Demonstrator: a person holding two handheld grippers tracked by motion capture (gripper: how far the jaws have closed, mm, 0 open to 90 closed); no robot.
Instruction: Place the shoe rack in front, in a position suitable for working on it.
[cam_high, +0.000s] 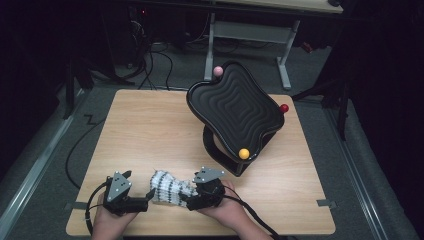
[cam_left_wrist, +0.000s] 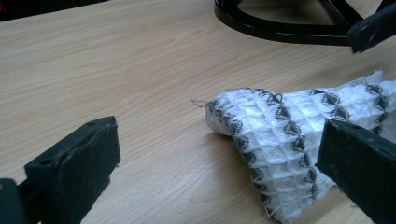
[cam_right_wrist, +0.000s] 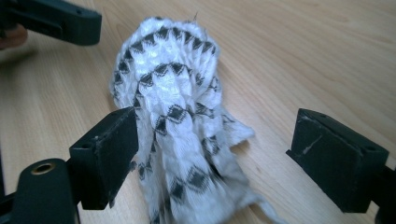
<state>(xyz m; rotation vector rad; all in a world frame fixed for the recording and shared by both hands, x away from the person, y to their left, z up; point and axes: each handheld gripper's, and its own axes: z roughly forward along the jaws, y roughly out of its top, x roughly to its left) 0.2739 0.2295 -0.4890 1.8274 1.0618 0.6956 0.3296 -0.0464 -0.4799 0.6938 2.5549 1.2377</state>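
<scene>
**With Both Jaws Wide, the Cloth Waits at the Near Edge**

While the white cloth (cam_high: 169, 188) lies bunched on the wooden bench (cam_high: 150, 130) between the two tools, the left gripper (cam_left_wrist: 219, 161) stands wide open with one end of it between its jaws, and the right gripper (cam_right_wrist: 212, 156) gapes around the other end, gripping nothing. Closing each low on a single layer near a corner would probably give the cleanest hold. Its waffle weave with dark diamond bands looks soft and frayed. Behind stands a glossy black wavy tray (cam_high: 235, 107), tilted on its stand.

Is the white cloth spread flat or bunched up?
Bunched up: the cloth lies rolled and crumpled on the table, with raised folds.
</scene>
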